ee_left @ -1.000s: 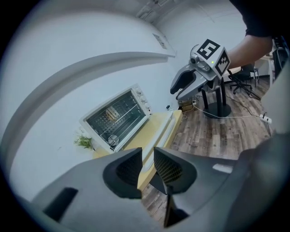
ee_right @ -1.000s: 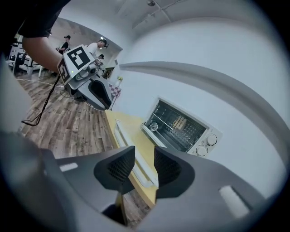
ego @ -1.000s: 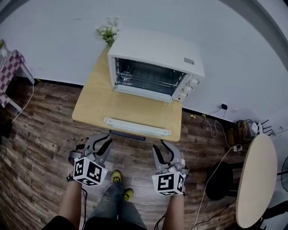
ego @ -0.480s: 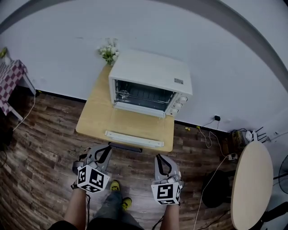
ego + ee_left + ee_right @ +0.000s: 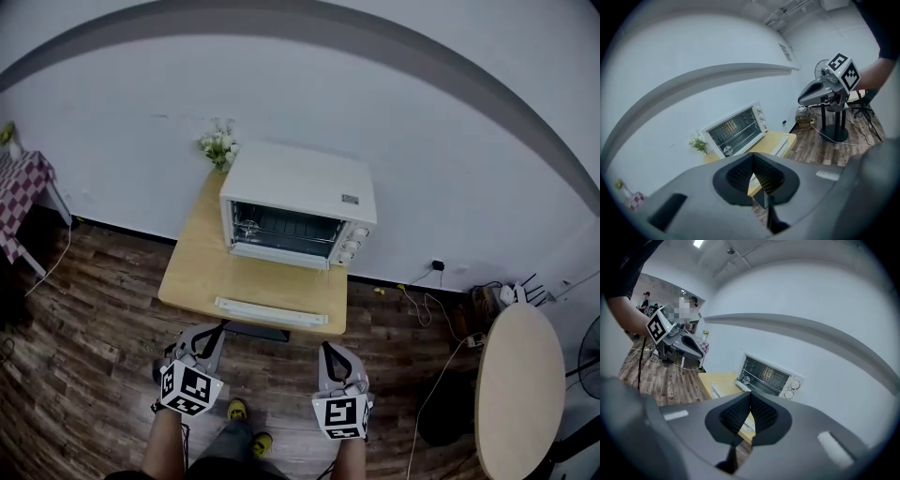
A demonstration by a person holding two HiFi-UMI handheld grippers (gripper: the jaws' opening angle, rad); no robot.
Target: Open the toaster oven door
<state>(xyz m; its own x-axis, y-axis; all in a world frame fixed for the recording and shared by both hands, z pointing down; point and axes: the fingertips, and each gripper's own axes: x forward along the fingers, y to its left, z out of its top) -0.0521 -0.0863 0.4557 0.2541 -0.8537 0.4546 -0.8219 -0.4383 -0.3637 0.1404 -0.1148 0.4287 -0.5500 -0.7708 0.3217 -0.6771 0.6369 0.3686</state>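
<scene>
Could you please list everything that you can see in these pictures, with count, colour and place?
toaster oven: one, white, back of the table, against the wall
table: one, light wood, centre
bar: one, white, along the table's front edge
flowers: one bunch, white and green, by the oven's back left corner
round table: one, beige, right
checked cloth: one, dark and white, far left
cables: several, white and dark, floor at right
shoes: two, yellow, bottom centre
left gripper: one, grey, low left; jaws just closed, nothing between them
right gripper: one, grey, low right; jaws just closed, nothing between them
</scene>
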